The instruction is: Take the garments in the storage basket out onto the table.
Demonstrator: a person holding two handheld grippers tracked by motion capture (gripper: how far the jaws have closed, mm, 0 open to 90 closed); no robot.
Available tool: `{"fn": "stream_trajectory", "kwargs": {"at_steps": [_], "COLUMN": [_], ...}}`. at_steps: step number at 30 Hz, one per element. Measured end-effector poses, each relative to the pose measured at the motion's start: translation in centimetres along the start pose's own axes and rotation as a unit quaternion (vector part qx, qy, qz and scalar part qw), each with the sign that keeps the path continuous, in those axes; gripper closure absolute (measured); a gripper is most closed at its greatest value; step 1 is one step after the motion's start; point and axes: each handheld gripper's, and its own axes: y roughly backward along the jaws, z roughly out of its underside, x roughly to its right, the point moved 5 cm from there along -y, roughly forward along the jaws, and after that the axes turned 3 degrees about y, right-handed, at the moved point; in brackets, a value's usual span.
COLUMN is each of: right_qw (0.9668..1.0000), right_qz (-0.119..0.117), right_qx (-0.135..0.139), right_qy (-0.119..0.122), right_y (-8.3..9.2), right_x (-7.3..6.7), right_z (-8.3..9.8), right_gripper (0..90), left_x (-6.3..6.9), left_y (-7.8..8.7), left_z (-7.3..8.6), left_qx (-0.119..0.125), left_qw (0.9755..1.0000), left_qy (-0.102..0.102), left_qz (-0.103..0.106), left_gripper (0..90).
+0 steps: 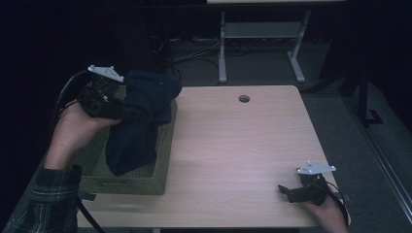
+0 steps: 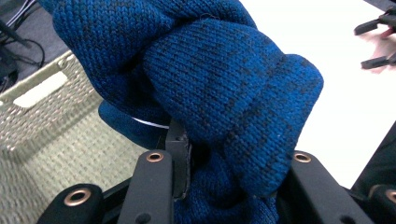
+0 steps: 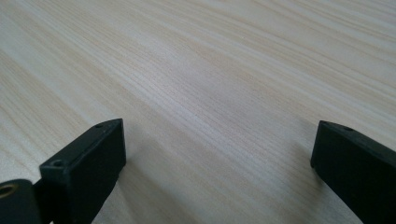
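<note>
A dark blue knitted garment (image 1: 141, 116) hangs bunched over the woven olive basket (image 1: 145, 182) at the table's left. My left gripper (image 1: 127, 112) is shut on a thick fold of it and holds it above the basket, with the lower part of the cloth trailing down inside. In the left gripper view the blue knit (image 2: 224, 84) bulges between the black jaws, and the basket's weave (image 2: 51, 126) lies below. My right gripper (image 1: 286, 191) rests low at the table's front right corner, open, with bare wood (image 3: 210, 93) between its jaws.
The light wooden table (image 1: 233, 141) has a round cable hole (image 1: 244, 98) near its far edge. A white desk frame (image 1: 262, 39) stands on the dark floor beyond. The person's plaid sleeve (image 1: 48, 199) comes in at the bottom left.
</note>
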Motion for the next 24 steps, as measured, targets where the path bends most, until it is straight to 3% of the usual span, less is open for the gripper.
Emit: {"fn": "stream_trajectory", "kwargs": {"at_steps": [11,16,24], "right_qw": [1.0000,1.0000,1.0000], "right_qz": [-0.001,0.000,0.000], "right_qx": [-0.001,-0.001,0.000], "right_qy": [-0.001,-0.001,-0.001], "right_y": [0.0,0.0,0.0], "right_x": [0.0,0.0,0.0], "right_z": [0.0,0.0,0.0], "right_gripper": [2.9,2.9,2.9], "left_x": [2.4,3.4,5.3], "left_y": [0.0,0.0,-1.7], "left_z": [-3.0,-4.4,-5.9], "left_qx": [0.003,0.017,0.020], "left_qw": [0.9993,0.9982,0.9962], "left_qy": [-0.036,-0.049,-0.067], "left_qz": [0.014,0.029,0.052], "left_gripper": [66.6,66.6,66.5]}}
